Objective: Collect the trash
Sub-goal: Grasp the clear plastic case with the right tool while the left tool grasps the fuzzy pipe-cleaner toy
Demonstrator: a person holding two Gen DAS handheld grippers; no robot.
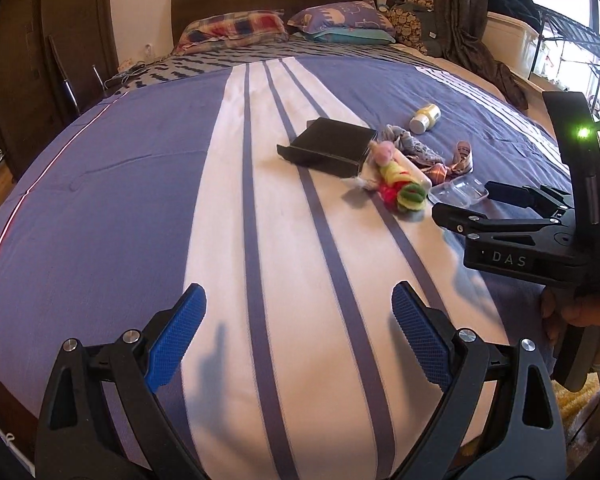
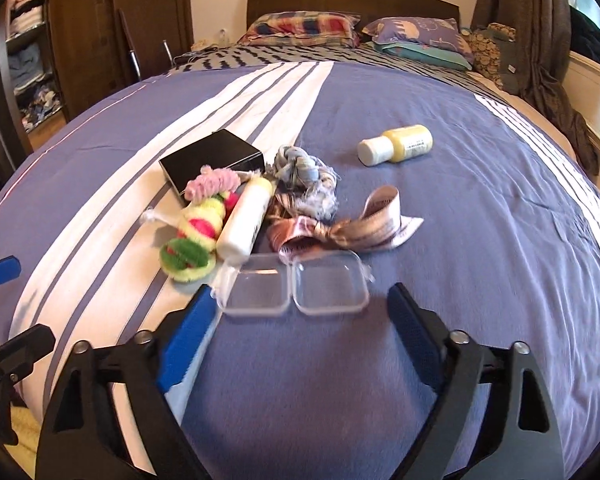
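1. The right gripper (image 2: 300, 316) stands wide and holds nothing; the clear hinged case (image 2: 296, 288) lies flat and opened on the bed (image 2: 480, 280) just ahead of its fingertips, nearest of the pile to the foot edge
2. The left gripper (image 1: 300, 328) also stands wide and empty, over bare cover near the foot edge, well apart from the pile
3. Risk: the case is thin, smooth and lies flat on soft bedding. Fingers closing on it are likely to press it into the cover or skid over it, and the hinge may fold under load
4. Risk: the striped ribbon (image 2: 340, 228) touches the far rim of the case, and the white bottle (image 2: 244, 220) and fuzzy chenille toy (image 2: 196, 240) lie just beside its left half. A deep reach may snag or push them
5. Risk: the yellow bottle (image 2: 396, 145) lies on its side toward the right edge of the bed, apart from the pile; a jolt to the cover may roll it
6. The black box (image 2: 212, 160) and knotted blue cloth (image 2: 304, 176) sit behind the pile; which items count as trash cannot be told
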